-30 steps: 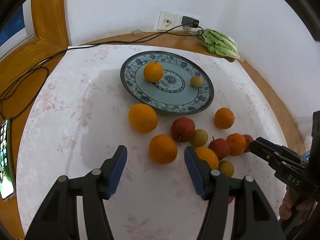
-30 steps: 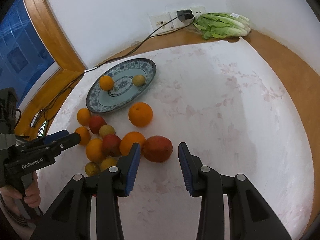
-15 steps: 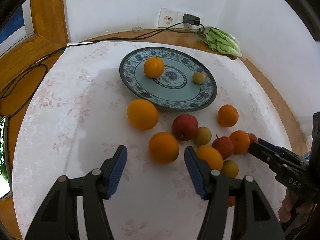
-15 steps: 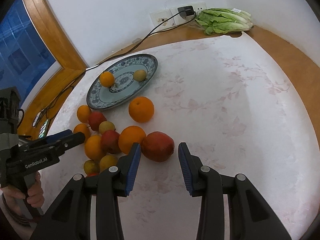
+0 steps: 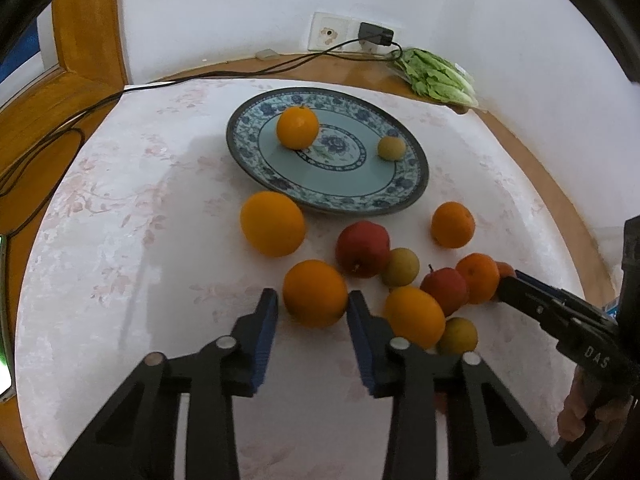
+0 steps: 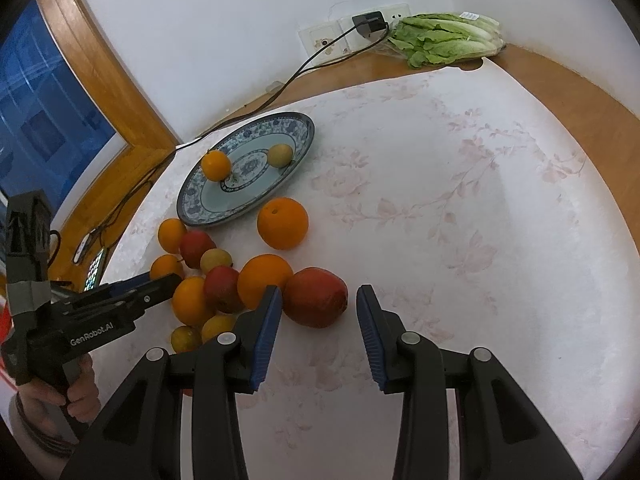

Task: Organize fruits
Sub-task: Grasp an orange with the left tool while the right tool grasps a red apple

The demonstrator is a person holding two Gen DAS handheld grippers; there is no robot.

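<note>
Left wrist view first: my left gripper [image 5: 312, 320] has its blue pads spread apart around an orange [image 5: 315, 293], one pad on each side and close to the skin, though I can't tell whether either one touches. Just right of that pad lie another orange [image 5: 414, 316] and a small yellow-green fruit [image 5: 458, 336]. Beyond them I see a red apple [image 5: 362, 249] and a large orange [image 5: 273, 223] near the rim of the patterned plate [image 5: 408, 196]. On the plate sit a small orange [image 5: 297, 127] and a pale yellow fruit [image 5: 391, 147], well apart from each other.

From the right wrist camera, my right gripper [image 6: 319, 326] is also spread wide, with a big red fruit [image 6: 316, 297] between the pads. It sits closer to the left pad, with a clear gap on the right. The rest of the pile crowds to its left on the floral tablecloth [image 6: 460, 220]. Farthest back, a head of lettuce [image 6: 446, 40] lies by the wall socket [image 6: 324, 42], where a charger [image 6: 370, 23] is plugged in.
</note>
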